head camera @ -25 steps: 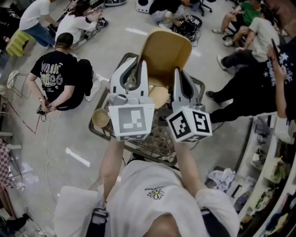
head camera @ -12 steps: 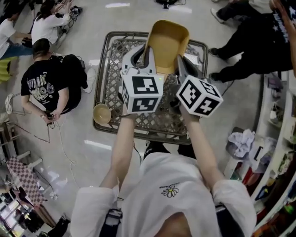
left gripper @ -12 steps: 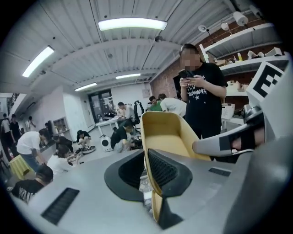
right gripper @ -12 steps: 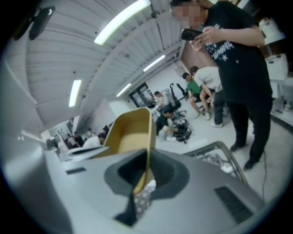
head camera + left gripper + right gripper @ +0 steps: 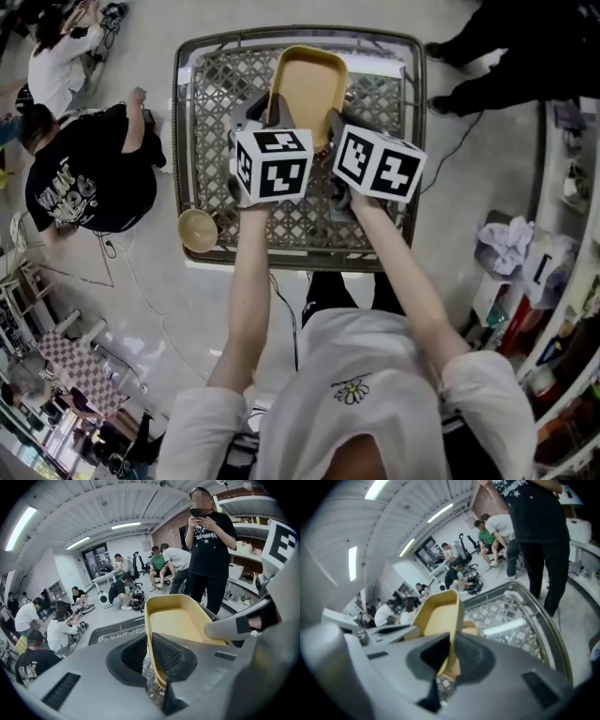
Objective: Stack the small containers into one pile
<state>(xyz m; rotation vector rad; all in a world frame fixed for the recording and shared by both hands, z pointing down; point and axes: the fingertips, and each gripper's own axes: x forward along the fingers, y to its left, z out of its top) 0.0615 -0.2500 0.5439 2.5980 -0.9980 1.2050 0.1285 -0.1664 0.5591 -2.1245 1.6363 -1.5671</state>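
A yellow rectangular container [image 5: 307, 86] hangs over the metal mesh table [image 5: 211, 103], mouth up. My left gripper [image 5: 273, 120] is shut on its left wall and my right gripper [image 5: 335, 127] on its right wall. In the left gripper view the container [image 5: 180, 620] runs away from me, its left wall pinched between the jaws of the left gripper [image 5: 149, 654]. The right gripper view shows the container [image 5: 436, 613] with its right wall clamped by the right gripper [image 5: 450, 656]. A second tan piece [image 5: 470, 630] peeks out just behind that wall. A small round tan bowl [image 5: 198, 229] sits at the table's near left corner.
The table has a raised rim [image 5: 412, 141]. A white bar [image 5: 505, 626] lies on the mesh at the right. People sit on the floor at the left [image 5: 80, 183]. A person in black [image 5: 211, 550] stands beyond the table. Shelves [image 5: 562, 281] line the right side.
The container, held steeply tilted up a second ago, now lies flatter and lower over the mesh table. Both grippers moved forward with it and kept their hold.
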